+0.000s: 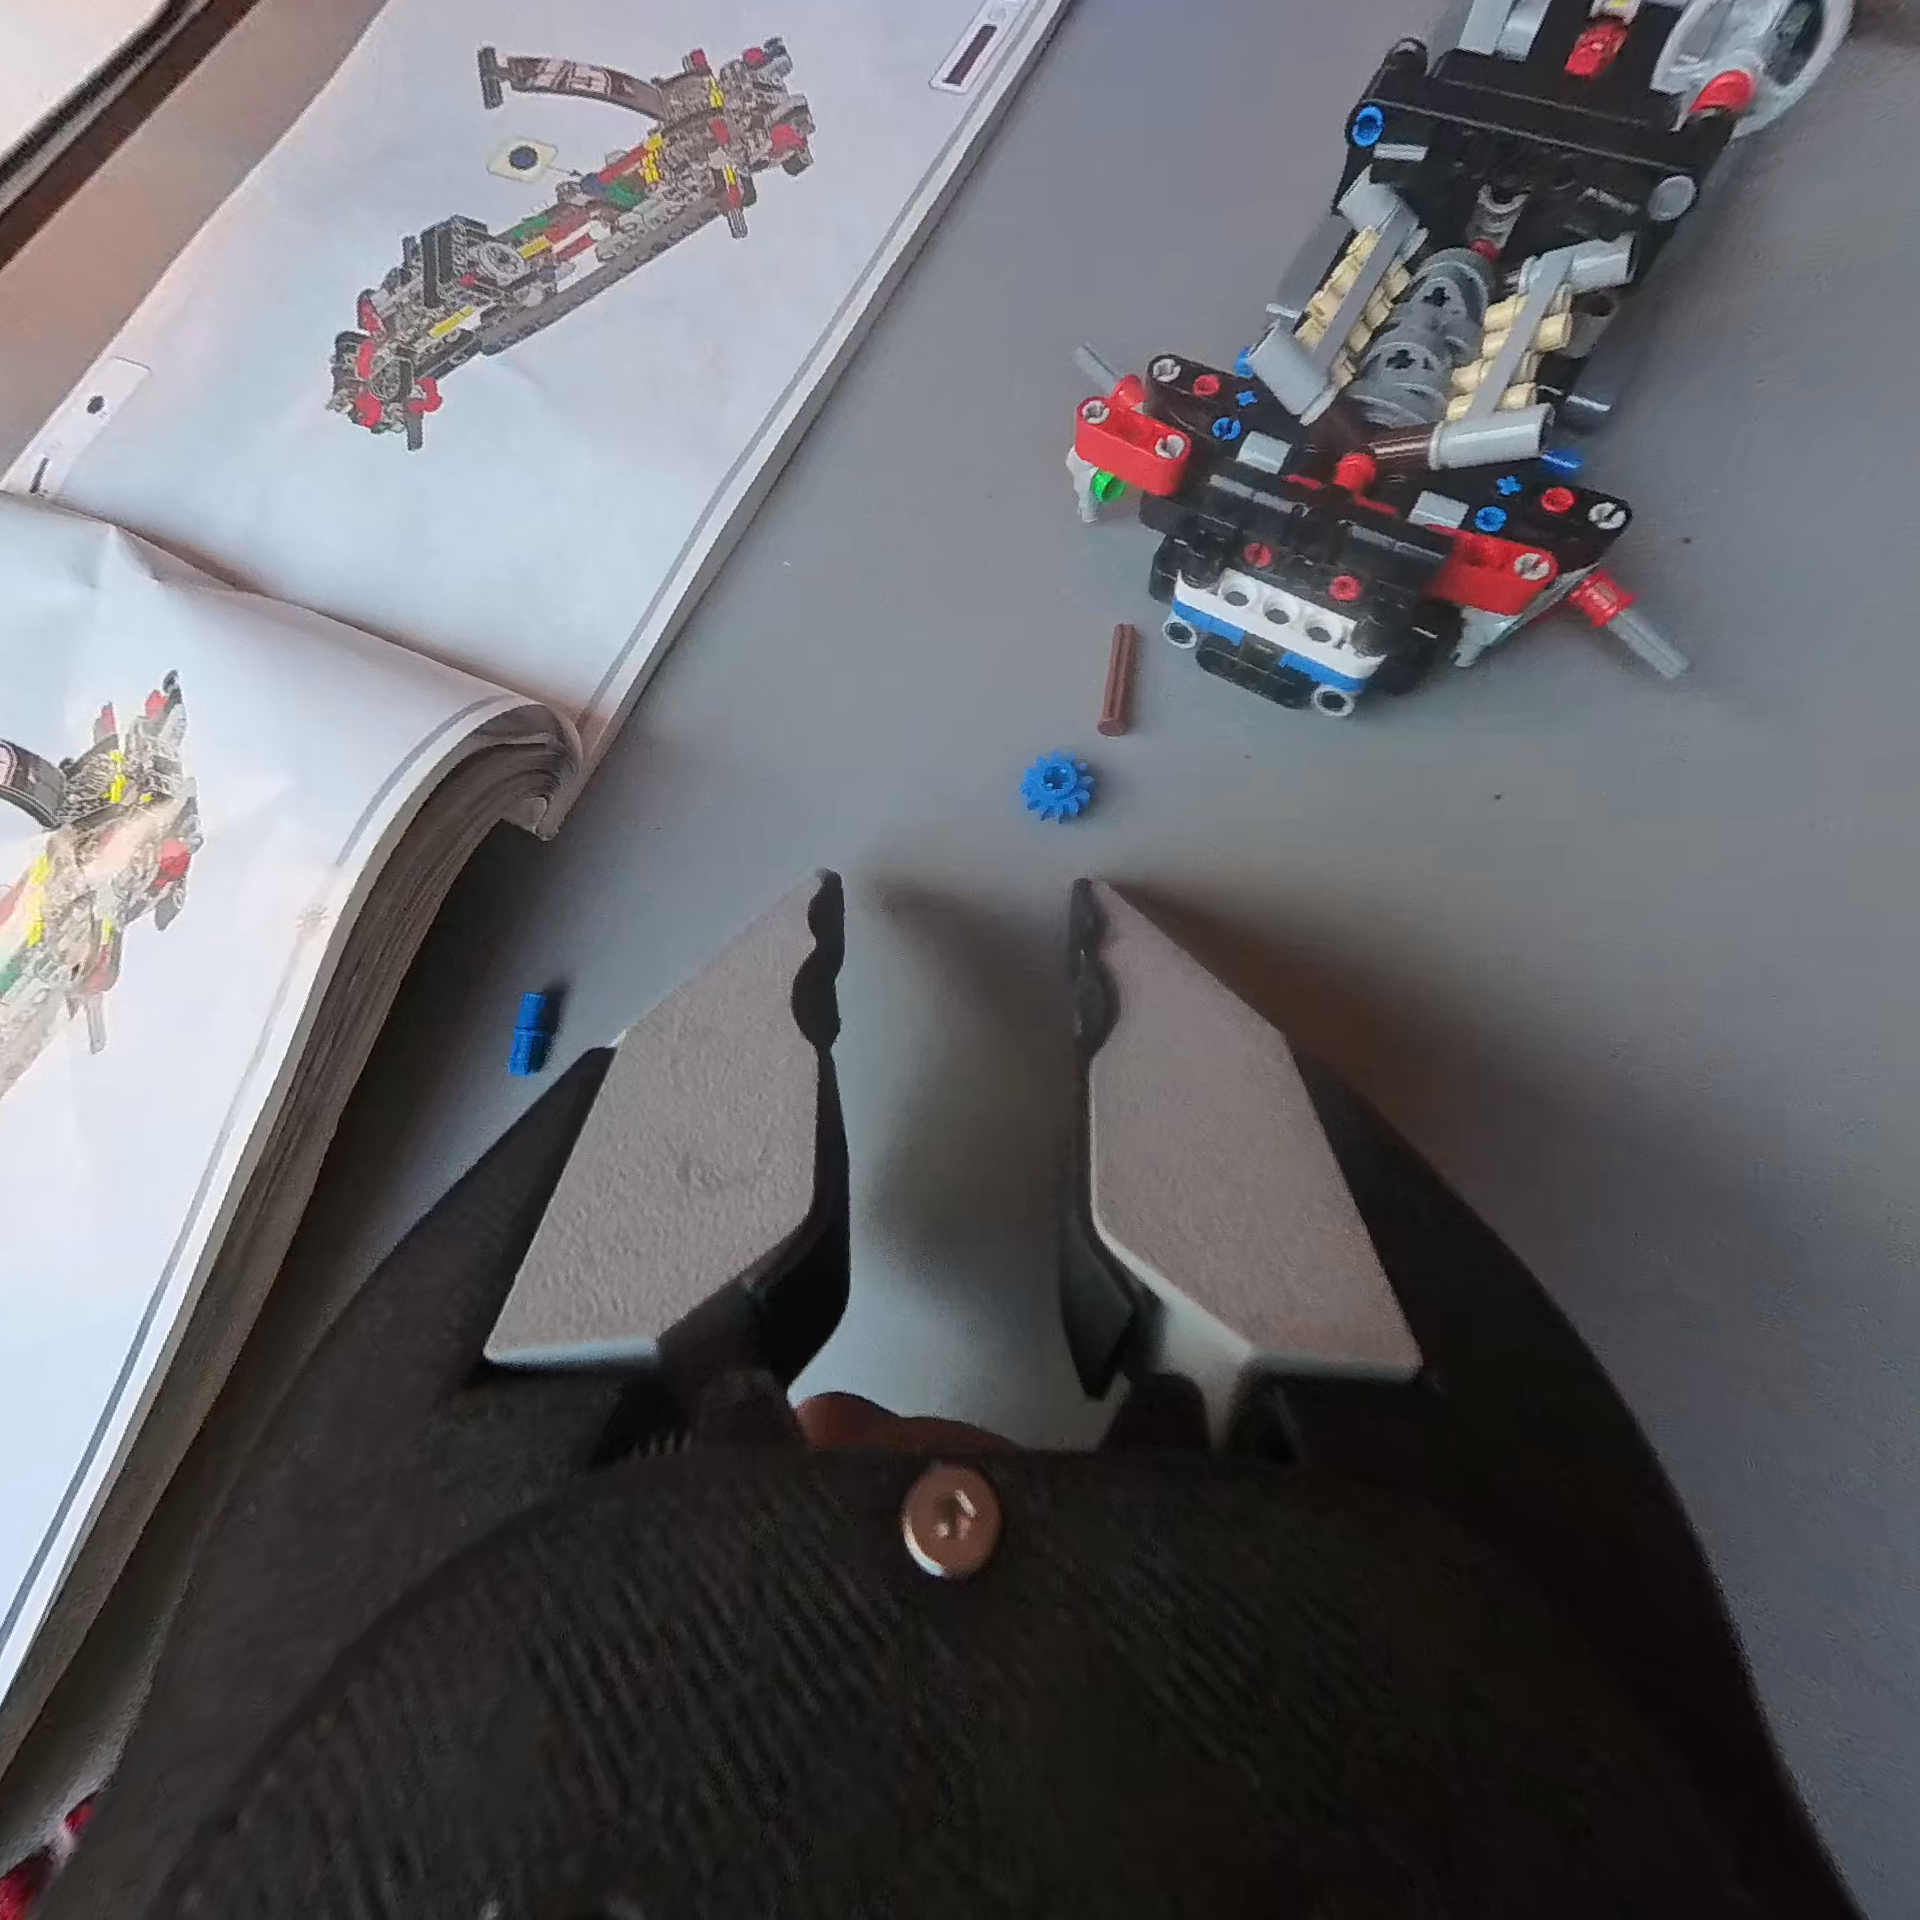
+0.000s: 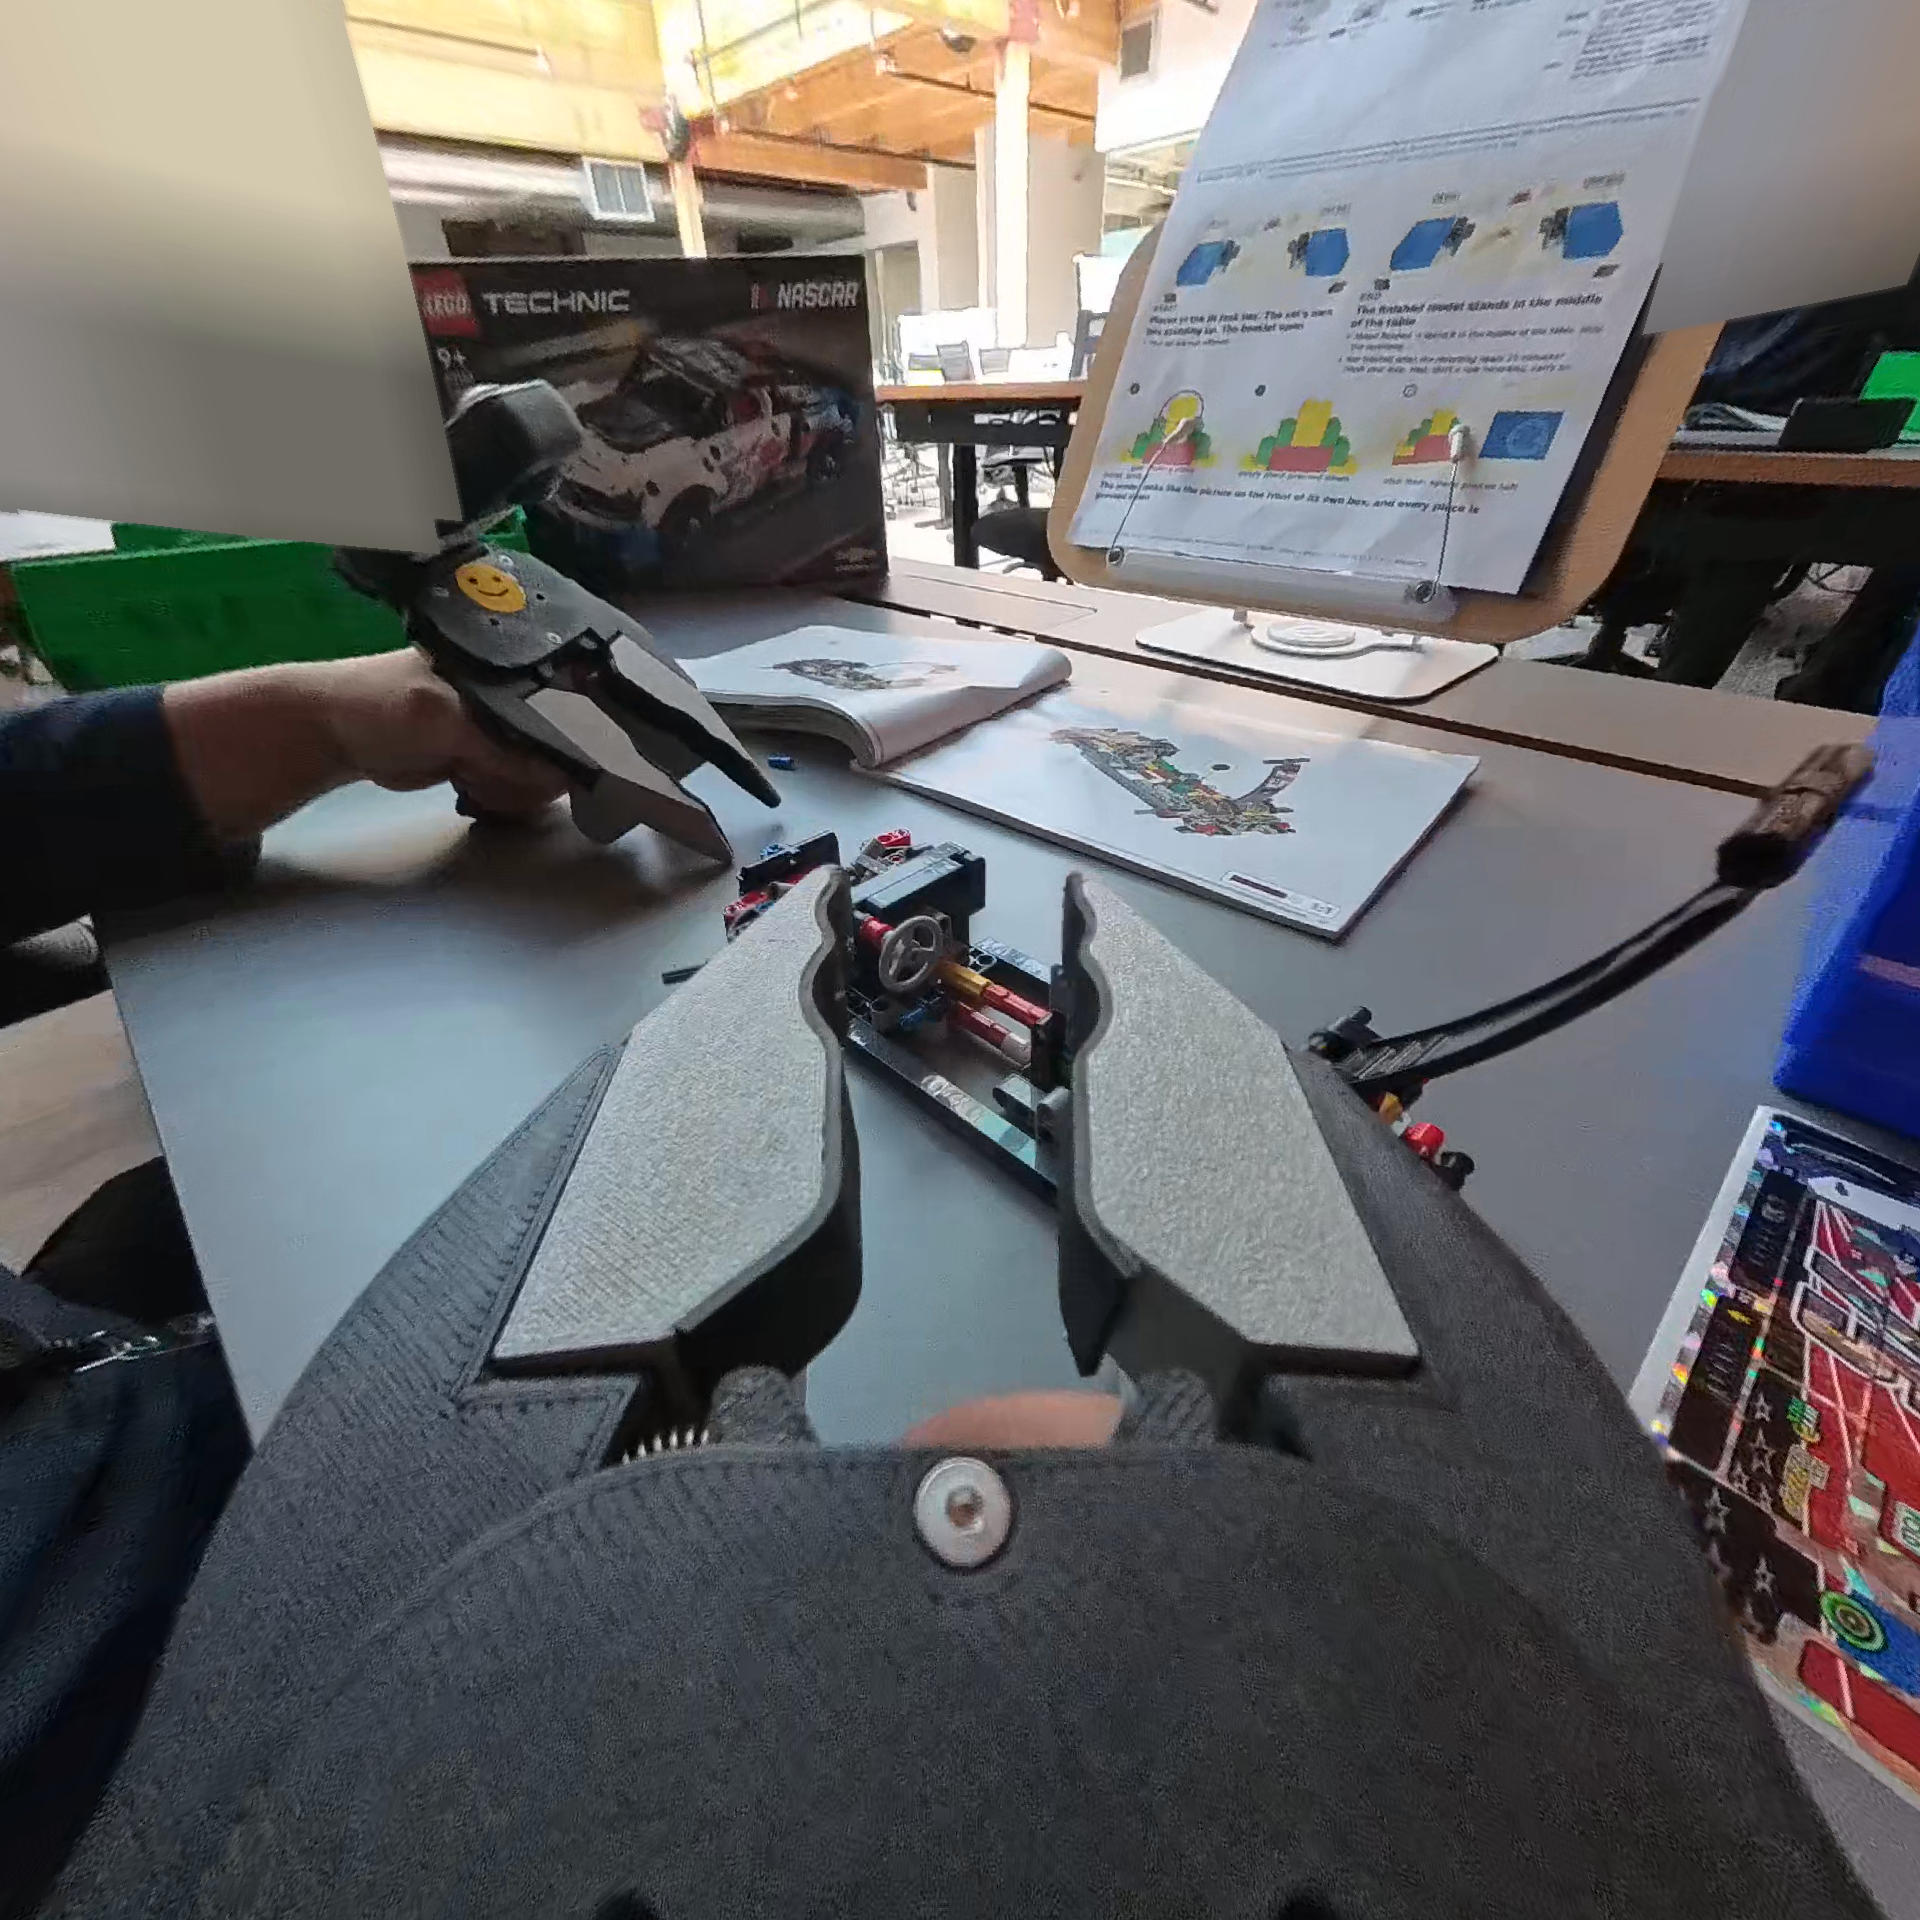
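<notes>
My left gripper is open and holds nothing, low over the grey table. A small blue gear lies just ahead of its fingertips, with a brown axle beyond it. A blue pin lies to its left. The part-built brick car model lies farther ahead. In the right wrist view, my right gripper is shut across the model's chassis, with a grey steering wheel between the pads. The left gripper points down at the table by the model's far end.
An open instruction booklet lies left of the model and shows in the right wrist view. A set box and a paper stand stand at the back. A blue bin, a sticker sheet and a black curved part are at the right. Tip to tip, the grippers are about 25 cm apart. The brown axle lies some 4 cm from my left tips, 20 cm from my right tips. The blue pin lies around 6 cm away from my left fingertips. Seen from the right wrist view as well.
</notes>
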`<state>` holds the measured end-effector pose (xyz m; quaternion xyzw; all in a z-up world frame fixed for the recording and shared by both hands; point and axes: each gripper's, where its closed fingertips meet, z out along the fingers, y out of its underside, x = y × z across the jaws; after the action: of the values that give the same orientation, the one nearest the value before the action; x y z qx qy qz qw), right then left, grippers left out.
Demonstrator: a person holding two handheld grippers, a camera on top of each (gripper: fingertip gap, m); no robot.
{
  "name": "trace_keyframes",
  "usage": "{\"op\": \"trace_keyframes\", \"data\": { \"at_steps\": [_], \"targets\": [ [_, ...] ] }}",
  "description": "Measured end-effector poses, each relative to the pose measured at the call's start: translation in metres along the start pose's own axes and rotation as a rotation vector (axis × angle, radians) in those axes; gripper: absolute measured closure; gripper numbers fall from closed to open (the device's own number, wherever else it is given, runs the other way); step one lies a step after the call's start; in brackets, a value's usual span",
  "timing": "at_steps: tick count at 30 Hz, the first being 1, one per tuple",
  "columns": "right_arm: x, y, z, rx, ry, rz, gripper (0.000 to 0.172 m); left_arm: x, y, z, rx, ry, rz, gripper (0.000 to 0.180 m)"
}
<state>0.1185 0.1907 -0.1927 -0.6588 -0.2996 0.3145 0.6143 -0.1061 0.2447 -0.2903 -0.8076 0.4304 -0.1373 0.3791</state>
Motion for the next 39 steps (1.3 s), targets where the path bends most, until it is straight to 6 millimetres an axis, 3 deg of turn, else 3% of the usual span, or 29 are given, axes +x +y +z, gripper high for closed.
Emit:
{"op": "trace_keyframes", "data": {
  "at_steps": [13,22,26,29,39],
  "targets": [
    [-0.004,0.003,0.008,-0.016,-0.035,-0.007,0.139,0.001,-0.003,0.005,-0.006,0.033,-0.036,0.141],
    [-0.007,0.004,0.012,-0.029,-0.049,-0.016,0.14,0.021,-0.017,0.018,0.001,0.103,0.027,0.148],
    [-0.006,0.004,0.012,-0.033,-0.049,-0.011,0.141,0.03,-0.027,0.028,0.002,0.139,0.048,0.159],
    [-0.006,0.004,0.012,-0.029,-0.045,-0.011,0.141,0.034,-0.03,0.032,-0.002,0.149,0.067,0.179],
    [-0.003,0.001,0.009,-0.009,-0.023,-0.019,0.144,0.014,-0.039,0.026,0.065,0.03,0.0,0.18]
  ]
}}
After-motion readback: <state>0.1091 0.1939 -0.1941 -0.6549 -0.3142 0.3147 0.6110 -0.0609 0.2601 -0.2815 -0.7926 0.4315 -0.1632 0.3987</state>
